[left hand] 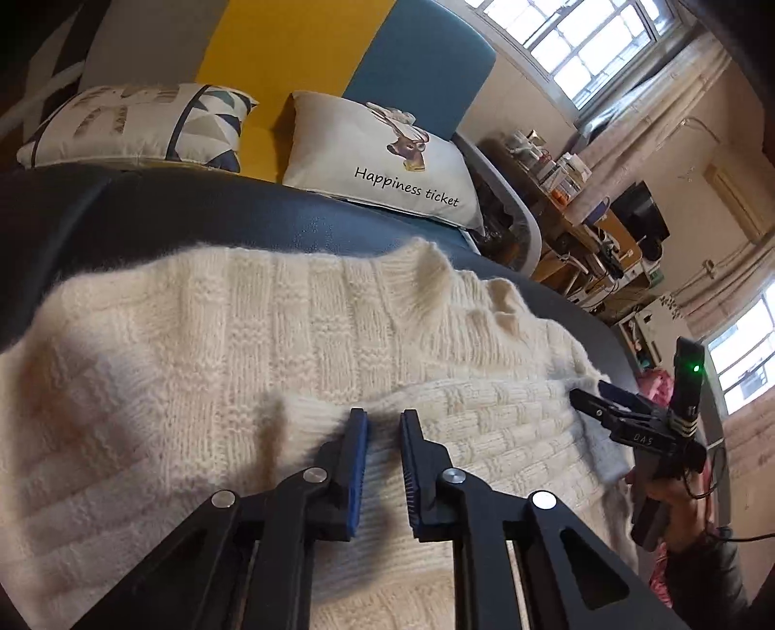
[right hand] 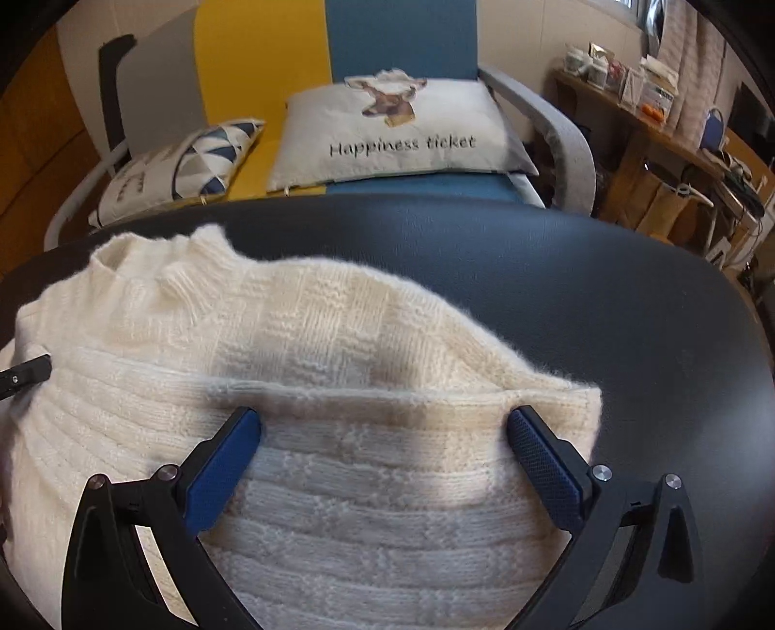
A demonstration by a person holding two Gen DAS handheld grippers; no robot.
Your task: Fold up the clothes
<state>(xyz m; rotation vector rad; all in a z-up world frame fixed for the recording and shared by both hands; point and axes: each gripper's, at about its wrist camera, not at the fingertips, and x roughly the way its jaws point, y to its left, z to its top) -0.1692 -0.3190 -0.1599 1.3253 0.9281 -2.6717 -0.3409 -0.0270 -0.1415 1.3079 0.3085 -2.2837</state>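
**Cream sweater partly folded on a dark table, both grippers over it**

The dark table (right hand: 557, 271) carries the whole job: a cream knitted sweater (right hand: 300, 329) lies spread across it, and nothing else sits on its surface. Ahead of both sets of jaws the tabletop runs bare to its rounded far edge; to the right of the right gripper's jaws a broad stretch of it is bare as well, curving off to the rim.

Beyond that far edge stands a sofa (right hand: 402, 43) in yellow and blue panels, holding two cushions: one printed with a deer and the words "Happiness ticket" (right hand: 402, 131), and a triangle-patterned cushion (right hand: 193, 160) further left of the jaws. A cluttered wooden desk (right hand: 668, 140) stands off to the right.

The sweater's collar (right hand: 160, 261) lies ahead and to the left of the right gripper's jaws, towards the far edge. A folded-over layer of the knit has its fuzzy edge running crosswise just ahead of the right fingertips, ending in a corner beside the right-hand finger.

The right gripper (right hand: 385, 426) has its jaws wide apart, straddling the folded layer and pressing on nothing. The left gripper (left hand: 382, 417) has its jaws a narrow gap apart over the knit, with a ribbed cuff just left of them; no cloth is pinched between the blue pads (left hand: 356, 480).
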